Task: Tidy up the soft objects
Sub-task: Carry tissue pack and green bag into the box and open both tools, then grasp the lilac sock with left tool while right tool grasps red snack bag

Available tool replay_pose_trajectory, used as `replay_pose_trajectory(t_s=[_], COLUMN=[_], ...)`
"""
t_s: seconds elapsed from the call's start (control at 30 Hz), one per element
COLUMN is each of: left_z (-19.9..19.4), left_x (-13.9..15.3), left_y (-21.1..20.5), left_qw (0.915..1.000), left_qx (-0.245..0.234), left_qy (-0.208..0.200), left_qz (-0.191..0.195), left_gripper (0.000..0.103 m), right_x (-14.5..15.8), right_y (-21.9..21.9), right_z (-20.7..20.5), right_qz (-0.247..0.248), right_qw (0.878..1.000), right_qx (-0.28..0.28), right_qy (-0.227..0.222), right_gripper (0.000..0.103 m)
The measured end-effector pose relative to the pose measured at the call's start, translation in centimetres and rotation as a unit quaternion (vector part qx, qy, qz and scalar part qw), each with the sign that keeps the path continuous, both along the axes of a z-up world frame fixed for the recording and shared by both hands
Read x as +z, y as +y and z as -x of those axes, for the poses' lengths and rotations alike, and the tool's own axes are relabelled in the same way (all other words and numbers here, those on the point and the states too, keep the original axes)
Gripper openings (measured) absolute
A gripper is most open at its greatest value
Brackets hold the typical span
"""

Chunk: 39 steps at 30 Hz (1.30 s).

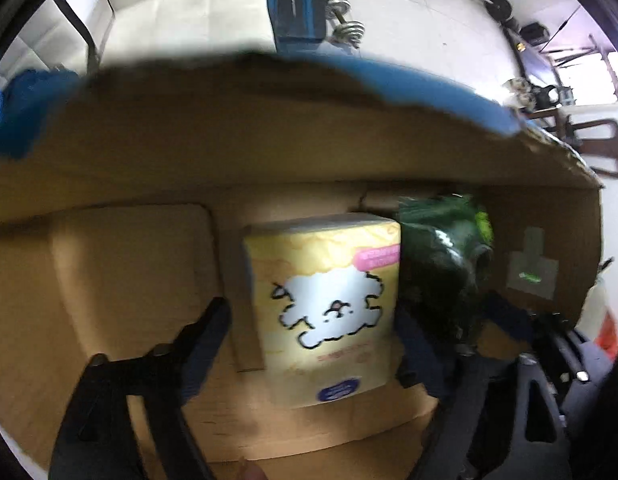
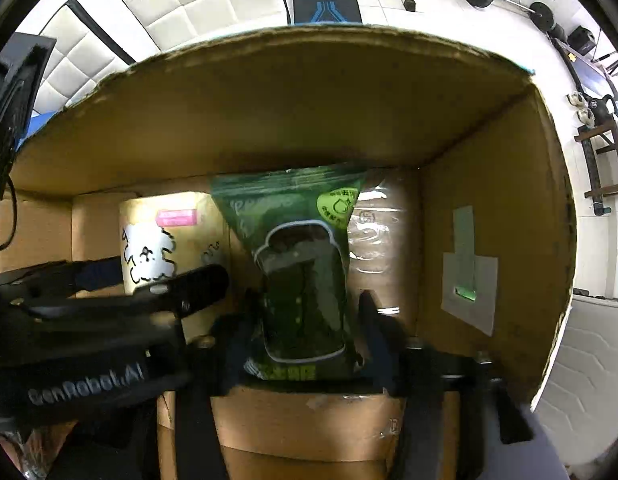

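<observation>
Nearest my right lens, the right gripper (image 2: 305, 320) is clamped on the green pack (image 2: 305, 272), one finger on each long edge low on its body, so the soft bag hangs stiff enough to steer. It sits inside the box (image 2: 489, 200), just in front of the back wall and near the right wall, with a clear wrapped bundle (image 2: 379, 232) directly behind it. I judge I hold it low and by the sides so the flared sealed top leads into the gap and does not fold over. Its long axis runs upright, sealed top toward the back wall, printed face toward my lens; it looks slightly tilted, though fisheye bend makes that uncertain. Left of the green pack stands the yellow pack (image 1: 325, 308), upright too, cartoon face toward me, long axis parallel with its neighbour; in the left view the two look to be touching along one side, but blur stops me confirming. My left gripper (image 1: 313, 320) straddles the yellow pack with fingers spread wide; the left finger (image 1: 213, 320) stands clear of it, the other I cannot separate from the green pack's shadow. I read this as open, not gripping, likely steadying or just released. Left again of the yellow pack lies a tan cushion-like block (image 1: 133, 272) against the back wall. My guess: both packs are being stood side by side, faces forward, in one row.
</observation>
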<state>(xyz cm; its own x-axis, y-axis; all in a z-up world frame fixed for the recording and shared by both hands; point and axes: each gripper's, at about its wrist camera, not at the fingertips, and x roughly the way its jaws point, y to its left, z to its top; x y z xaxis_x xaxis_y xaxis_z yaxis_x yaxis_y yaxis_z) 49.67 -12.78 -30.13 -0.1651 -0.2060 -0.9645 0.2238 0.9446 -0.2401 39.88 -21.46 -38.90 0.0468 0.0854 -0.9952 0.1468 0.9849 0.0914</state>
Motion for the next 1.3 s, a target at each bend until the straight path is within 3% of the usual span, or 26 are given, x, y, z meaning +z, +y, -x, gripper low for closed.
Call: replay_pose_trajectory(t_s=[0.23,0.33,0.4,0.43,0.83,1.03,1.17,1.3], left_z=[1.8,3.0,4.2,4.8,10.6,15.8,19.2,23.6], left_x=[3.4,5.1,5.8,6.4,12.9,16.4,14.9,11.5], left_y=[1.2,1.8,2.2,2.6,4.7,8.0,10.9,14.5], left_qw=[0.9986,0.9974,0.9965,0.9961,0.9854,0.9787,0.9787,0.9834], left_qx=[-0.007,-0.015,-0.016,-0.014,0.005,0.043,0.068,0.105], left_qy=[-0.043,-0.063,-0.074,-0.080,-0.162,-0.196,-0.187,-0.141], left_qz=[-0.031,-0.033,-0.037,-0.035,-0.050,-0.044,-0.052,-0.042], left_gripper=[0.100,0.103,0.103,0.103,0.103,0.103,0.103,0.103], right_x=[1.5,2.1,3.0,3.4,10.5,12.8,13.7,11.5], right_y=[0.2,0.4,0.5,0.5,2.5,3.3,3.8,3.9], right_z=[1.2,1.9,3.0,3.5,9.9,13.7,18.0,21.8], right_qz=[0.013,0.002,0.004,0.001,0.004,0.000,-0.011,-0.019], right_qw=[1.000,1.000,1.000,1.000,0.999,0.998,0.998,0.999], right_qx=[0.009,0.009,0.006,0.004,0.009,0.013,0.017,0.017], right_qy=[-0.002,0.000,-0.001,-0.007,-0.046,-0.068,-0.064,-0.046], right_gripper=[0.066,0.078,0.101,0.103,0.103,0.103,0.103,0.103])
